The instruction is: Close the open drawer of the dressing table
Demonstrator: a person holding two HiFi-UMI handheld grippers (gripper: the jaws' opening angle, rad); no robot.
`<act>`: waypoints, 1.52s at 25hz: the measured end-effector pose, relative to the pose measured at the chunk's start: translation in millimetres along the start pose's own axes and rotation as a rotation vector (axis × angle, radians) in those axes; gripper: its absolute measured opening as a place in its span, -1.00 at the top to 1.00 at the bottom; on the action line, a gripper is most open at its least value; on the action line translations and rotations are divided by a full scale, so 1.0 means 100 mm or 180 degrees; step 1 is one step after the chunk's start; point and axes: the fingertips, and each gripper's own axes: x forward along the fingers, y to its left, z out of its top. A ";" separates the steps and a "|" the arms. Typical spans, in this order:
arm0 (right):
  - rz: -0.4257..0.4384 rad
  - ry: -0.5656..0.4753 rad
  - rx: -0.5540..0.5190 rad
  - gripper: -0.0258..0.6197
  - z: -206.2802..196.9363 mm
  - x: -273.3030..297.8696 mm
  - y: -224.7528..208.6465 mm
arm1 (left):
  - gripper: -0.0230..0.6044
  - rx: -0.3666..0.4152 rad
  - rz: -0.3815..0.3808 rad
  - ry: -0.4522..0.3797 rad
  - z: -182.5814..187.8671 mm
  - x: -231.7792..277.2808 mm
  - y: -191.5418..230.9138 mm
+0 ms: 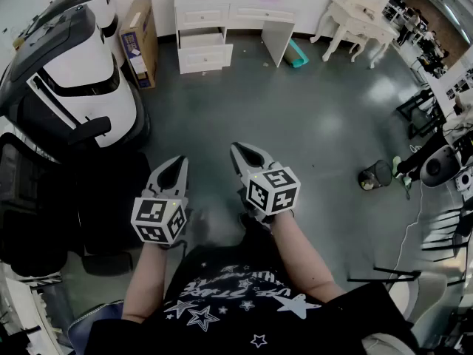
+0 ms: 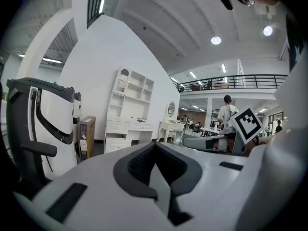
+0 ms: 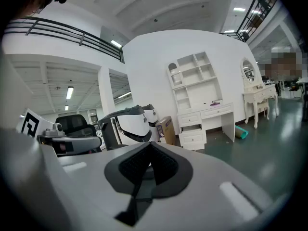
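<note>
The white dressing table stands against the far wall, well away from me across the grey floor. Its lower drawer is pulled out, in front of the cabinet below the left side. In the right gripper view the dressing table and its open drawer lie ahead to the right. The left gripper view has the drawer small and far off. My left gripper and right gripper are held side by side in front of my body, both shut and holding nothing.
A large white-and-black machine and a black chair fill the left side. A cardboard box leans left of the dressing table. A teal roll, a second white vanity and a wire bin are on the right.
</note>
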 end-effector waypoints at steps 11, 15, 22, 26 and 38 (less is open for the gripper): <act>-0.0030 0.0048 0.0045 0.92 -0.07 0.01 -0.01 | 0.90 -0.0046 -0.0055 0.0002 -0.01 0.03 0.03; -0.0027 0.0068 0.0057 0.92 -0.10 0.06 0.06 | 0.90 -0.0048 -0.0064 0.0027 -0.03 0.00 0.09; -0.0013 0.0014 0.0220 0.92 -0.19 0.03 0.17 | 0.90 -0.0039 -0.0060 0.0045 -0.09 -0.11 0.16; -0.0133 -0.0073 0.0244 0.92 -0.21 -0.02 0.11 | 0.90 -0.0004 -0.0048 0.0087 -0.18 -0.10 0.24; -0.0318 -0.0086 0.0379 0.91 -0.20 0.48 -0.41 | 0.90 -0.0012 -0.0051 0.0311 -0.35 0.36 0.43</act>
